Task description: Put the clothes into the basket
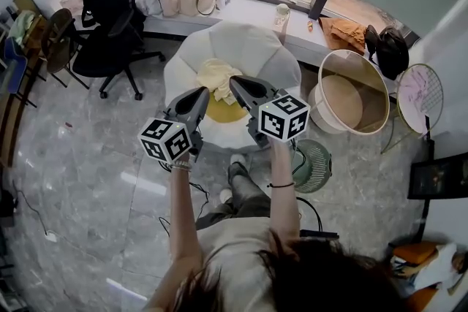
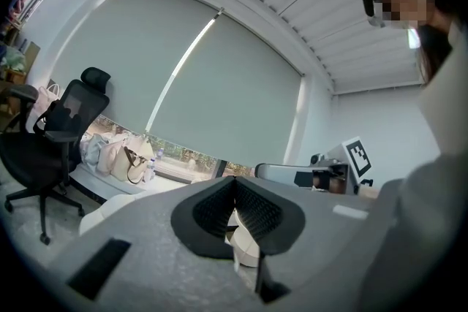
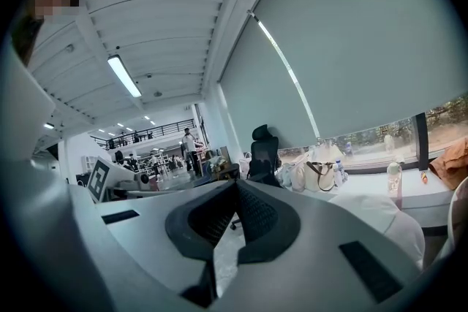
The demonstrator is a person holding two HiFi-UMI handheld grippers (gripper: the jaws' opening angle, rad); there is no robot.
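Hovering left gripper (image 1: pixel 205 90) and right gripper (image 1: pixel 235 81) over yellow clothes (image 1: pixel 216 75) on a white beanbag (image 1: pixel 252 46).
Both are pressing their jaws together, empty; the basket (image 1: pixel 319 102) is standing well apart, rightward.

The right gripper (image 3: pixel 237 184) holds its jaws pressed together with nothing between them. Past the tips stand a black chair (image 3: pixel 263 151) and bags (image 3: pixel 322 175) on a white counter (image 3: pixel 362 185) under a grey blind (image 3: pixel 351 47), with a bottle (image 3: pixel 394 179) and an orange cloth (image 3: pixel 450 161) further right. A white seat (image 3: pixel 380 219) sits low at right, and a hall with ceiling lights (image 3: pixel 123 75) opens at left
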